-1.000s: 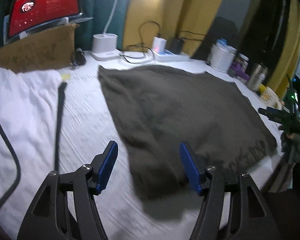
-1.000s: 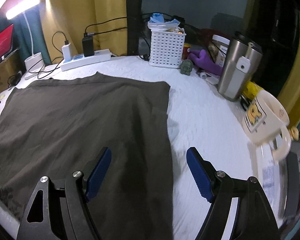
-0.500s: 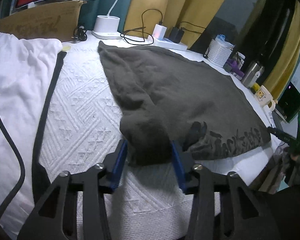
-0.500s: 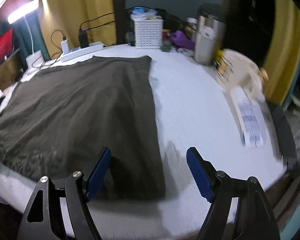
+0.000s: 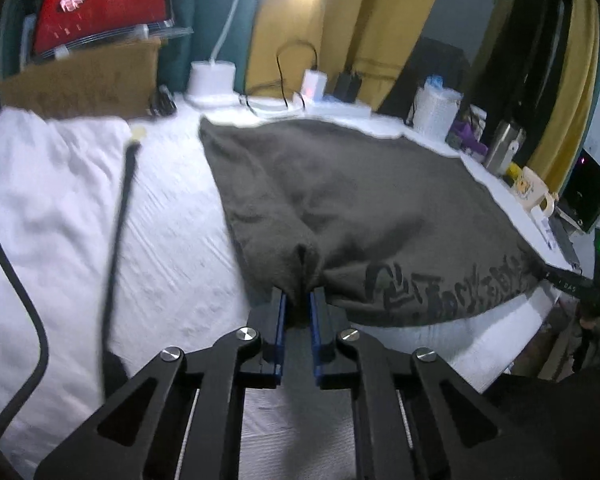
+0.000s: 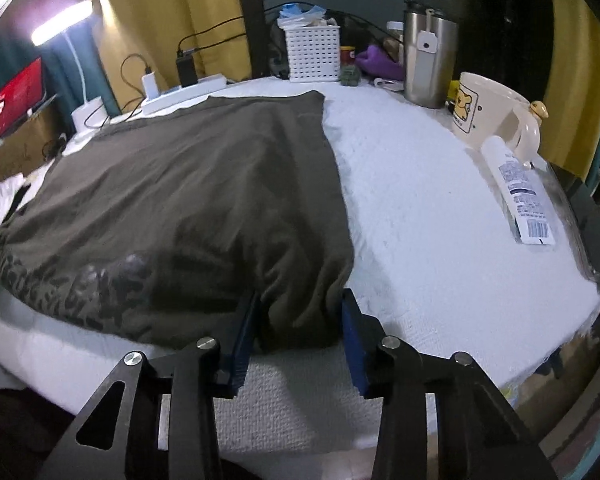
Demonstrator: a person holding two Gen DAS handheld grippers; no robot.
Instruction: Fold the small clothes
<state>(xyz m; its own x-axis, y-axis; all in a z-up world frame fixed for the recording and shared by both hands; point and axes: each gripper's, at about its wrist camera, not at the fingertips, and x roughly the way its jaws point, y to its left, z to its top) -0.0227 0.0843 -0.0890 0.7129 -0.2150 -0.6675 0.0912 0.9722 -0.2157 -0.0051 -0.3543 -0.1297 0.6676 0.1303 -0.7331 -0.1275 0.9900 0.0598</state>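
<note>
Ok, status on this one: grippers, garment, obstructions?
Left hand-held gripper shut on dark shirt, near corner pinched. Right hand-held gripper around the other near corner, jaws not closed. Mug and tube lie off to the side.

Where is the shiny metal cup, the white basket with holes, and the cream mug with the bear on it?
shiny metal cup (image 6: 428, 64), right wrist view, middle of its body
white basket with holes (image 6: 313, 56), right wrist view, front wall
cream mug with the bear (image 6: 485, 110), right wrist view, side wall

The dark print (image 6: 80, 292) along the brown garment's (image 6: 188, 184) near edge is smeared, its lettering unreadable.
</note>
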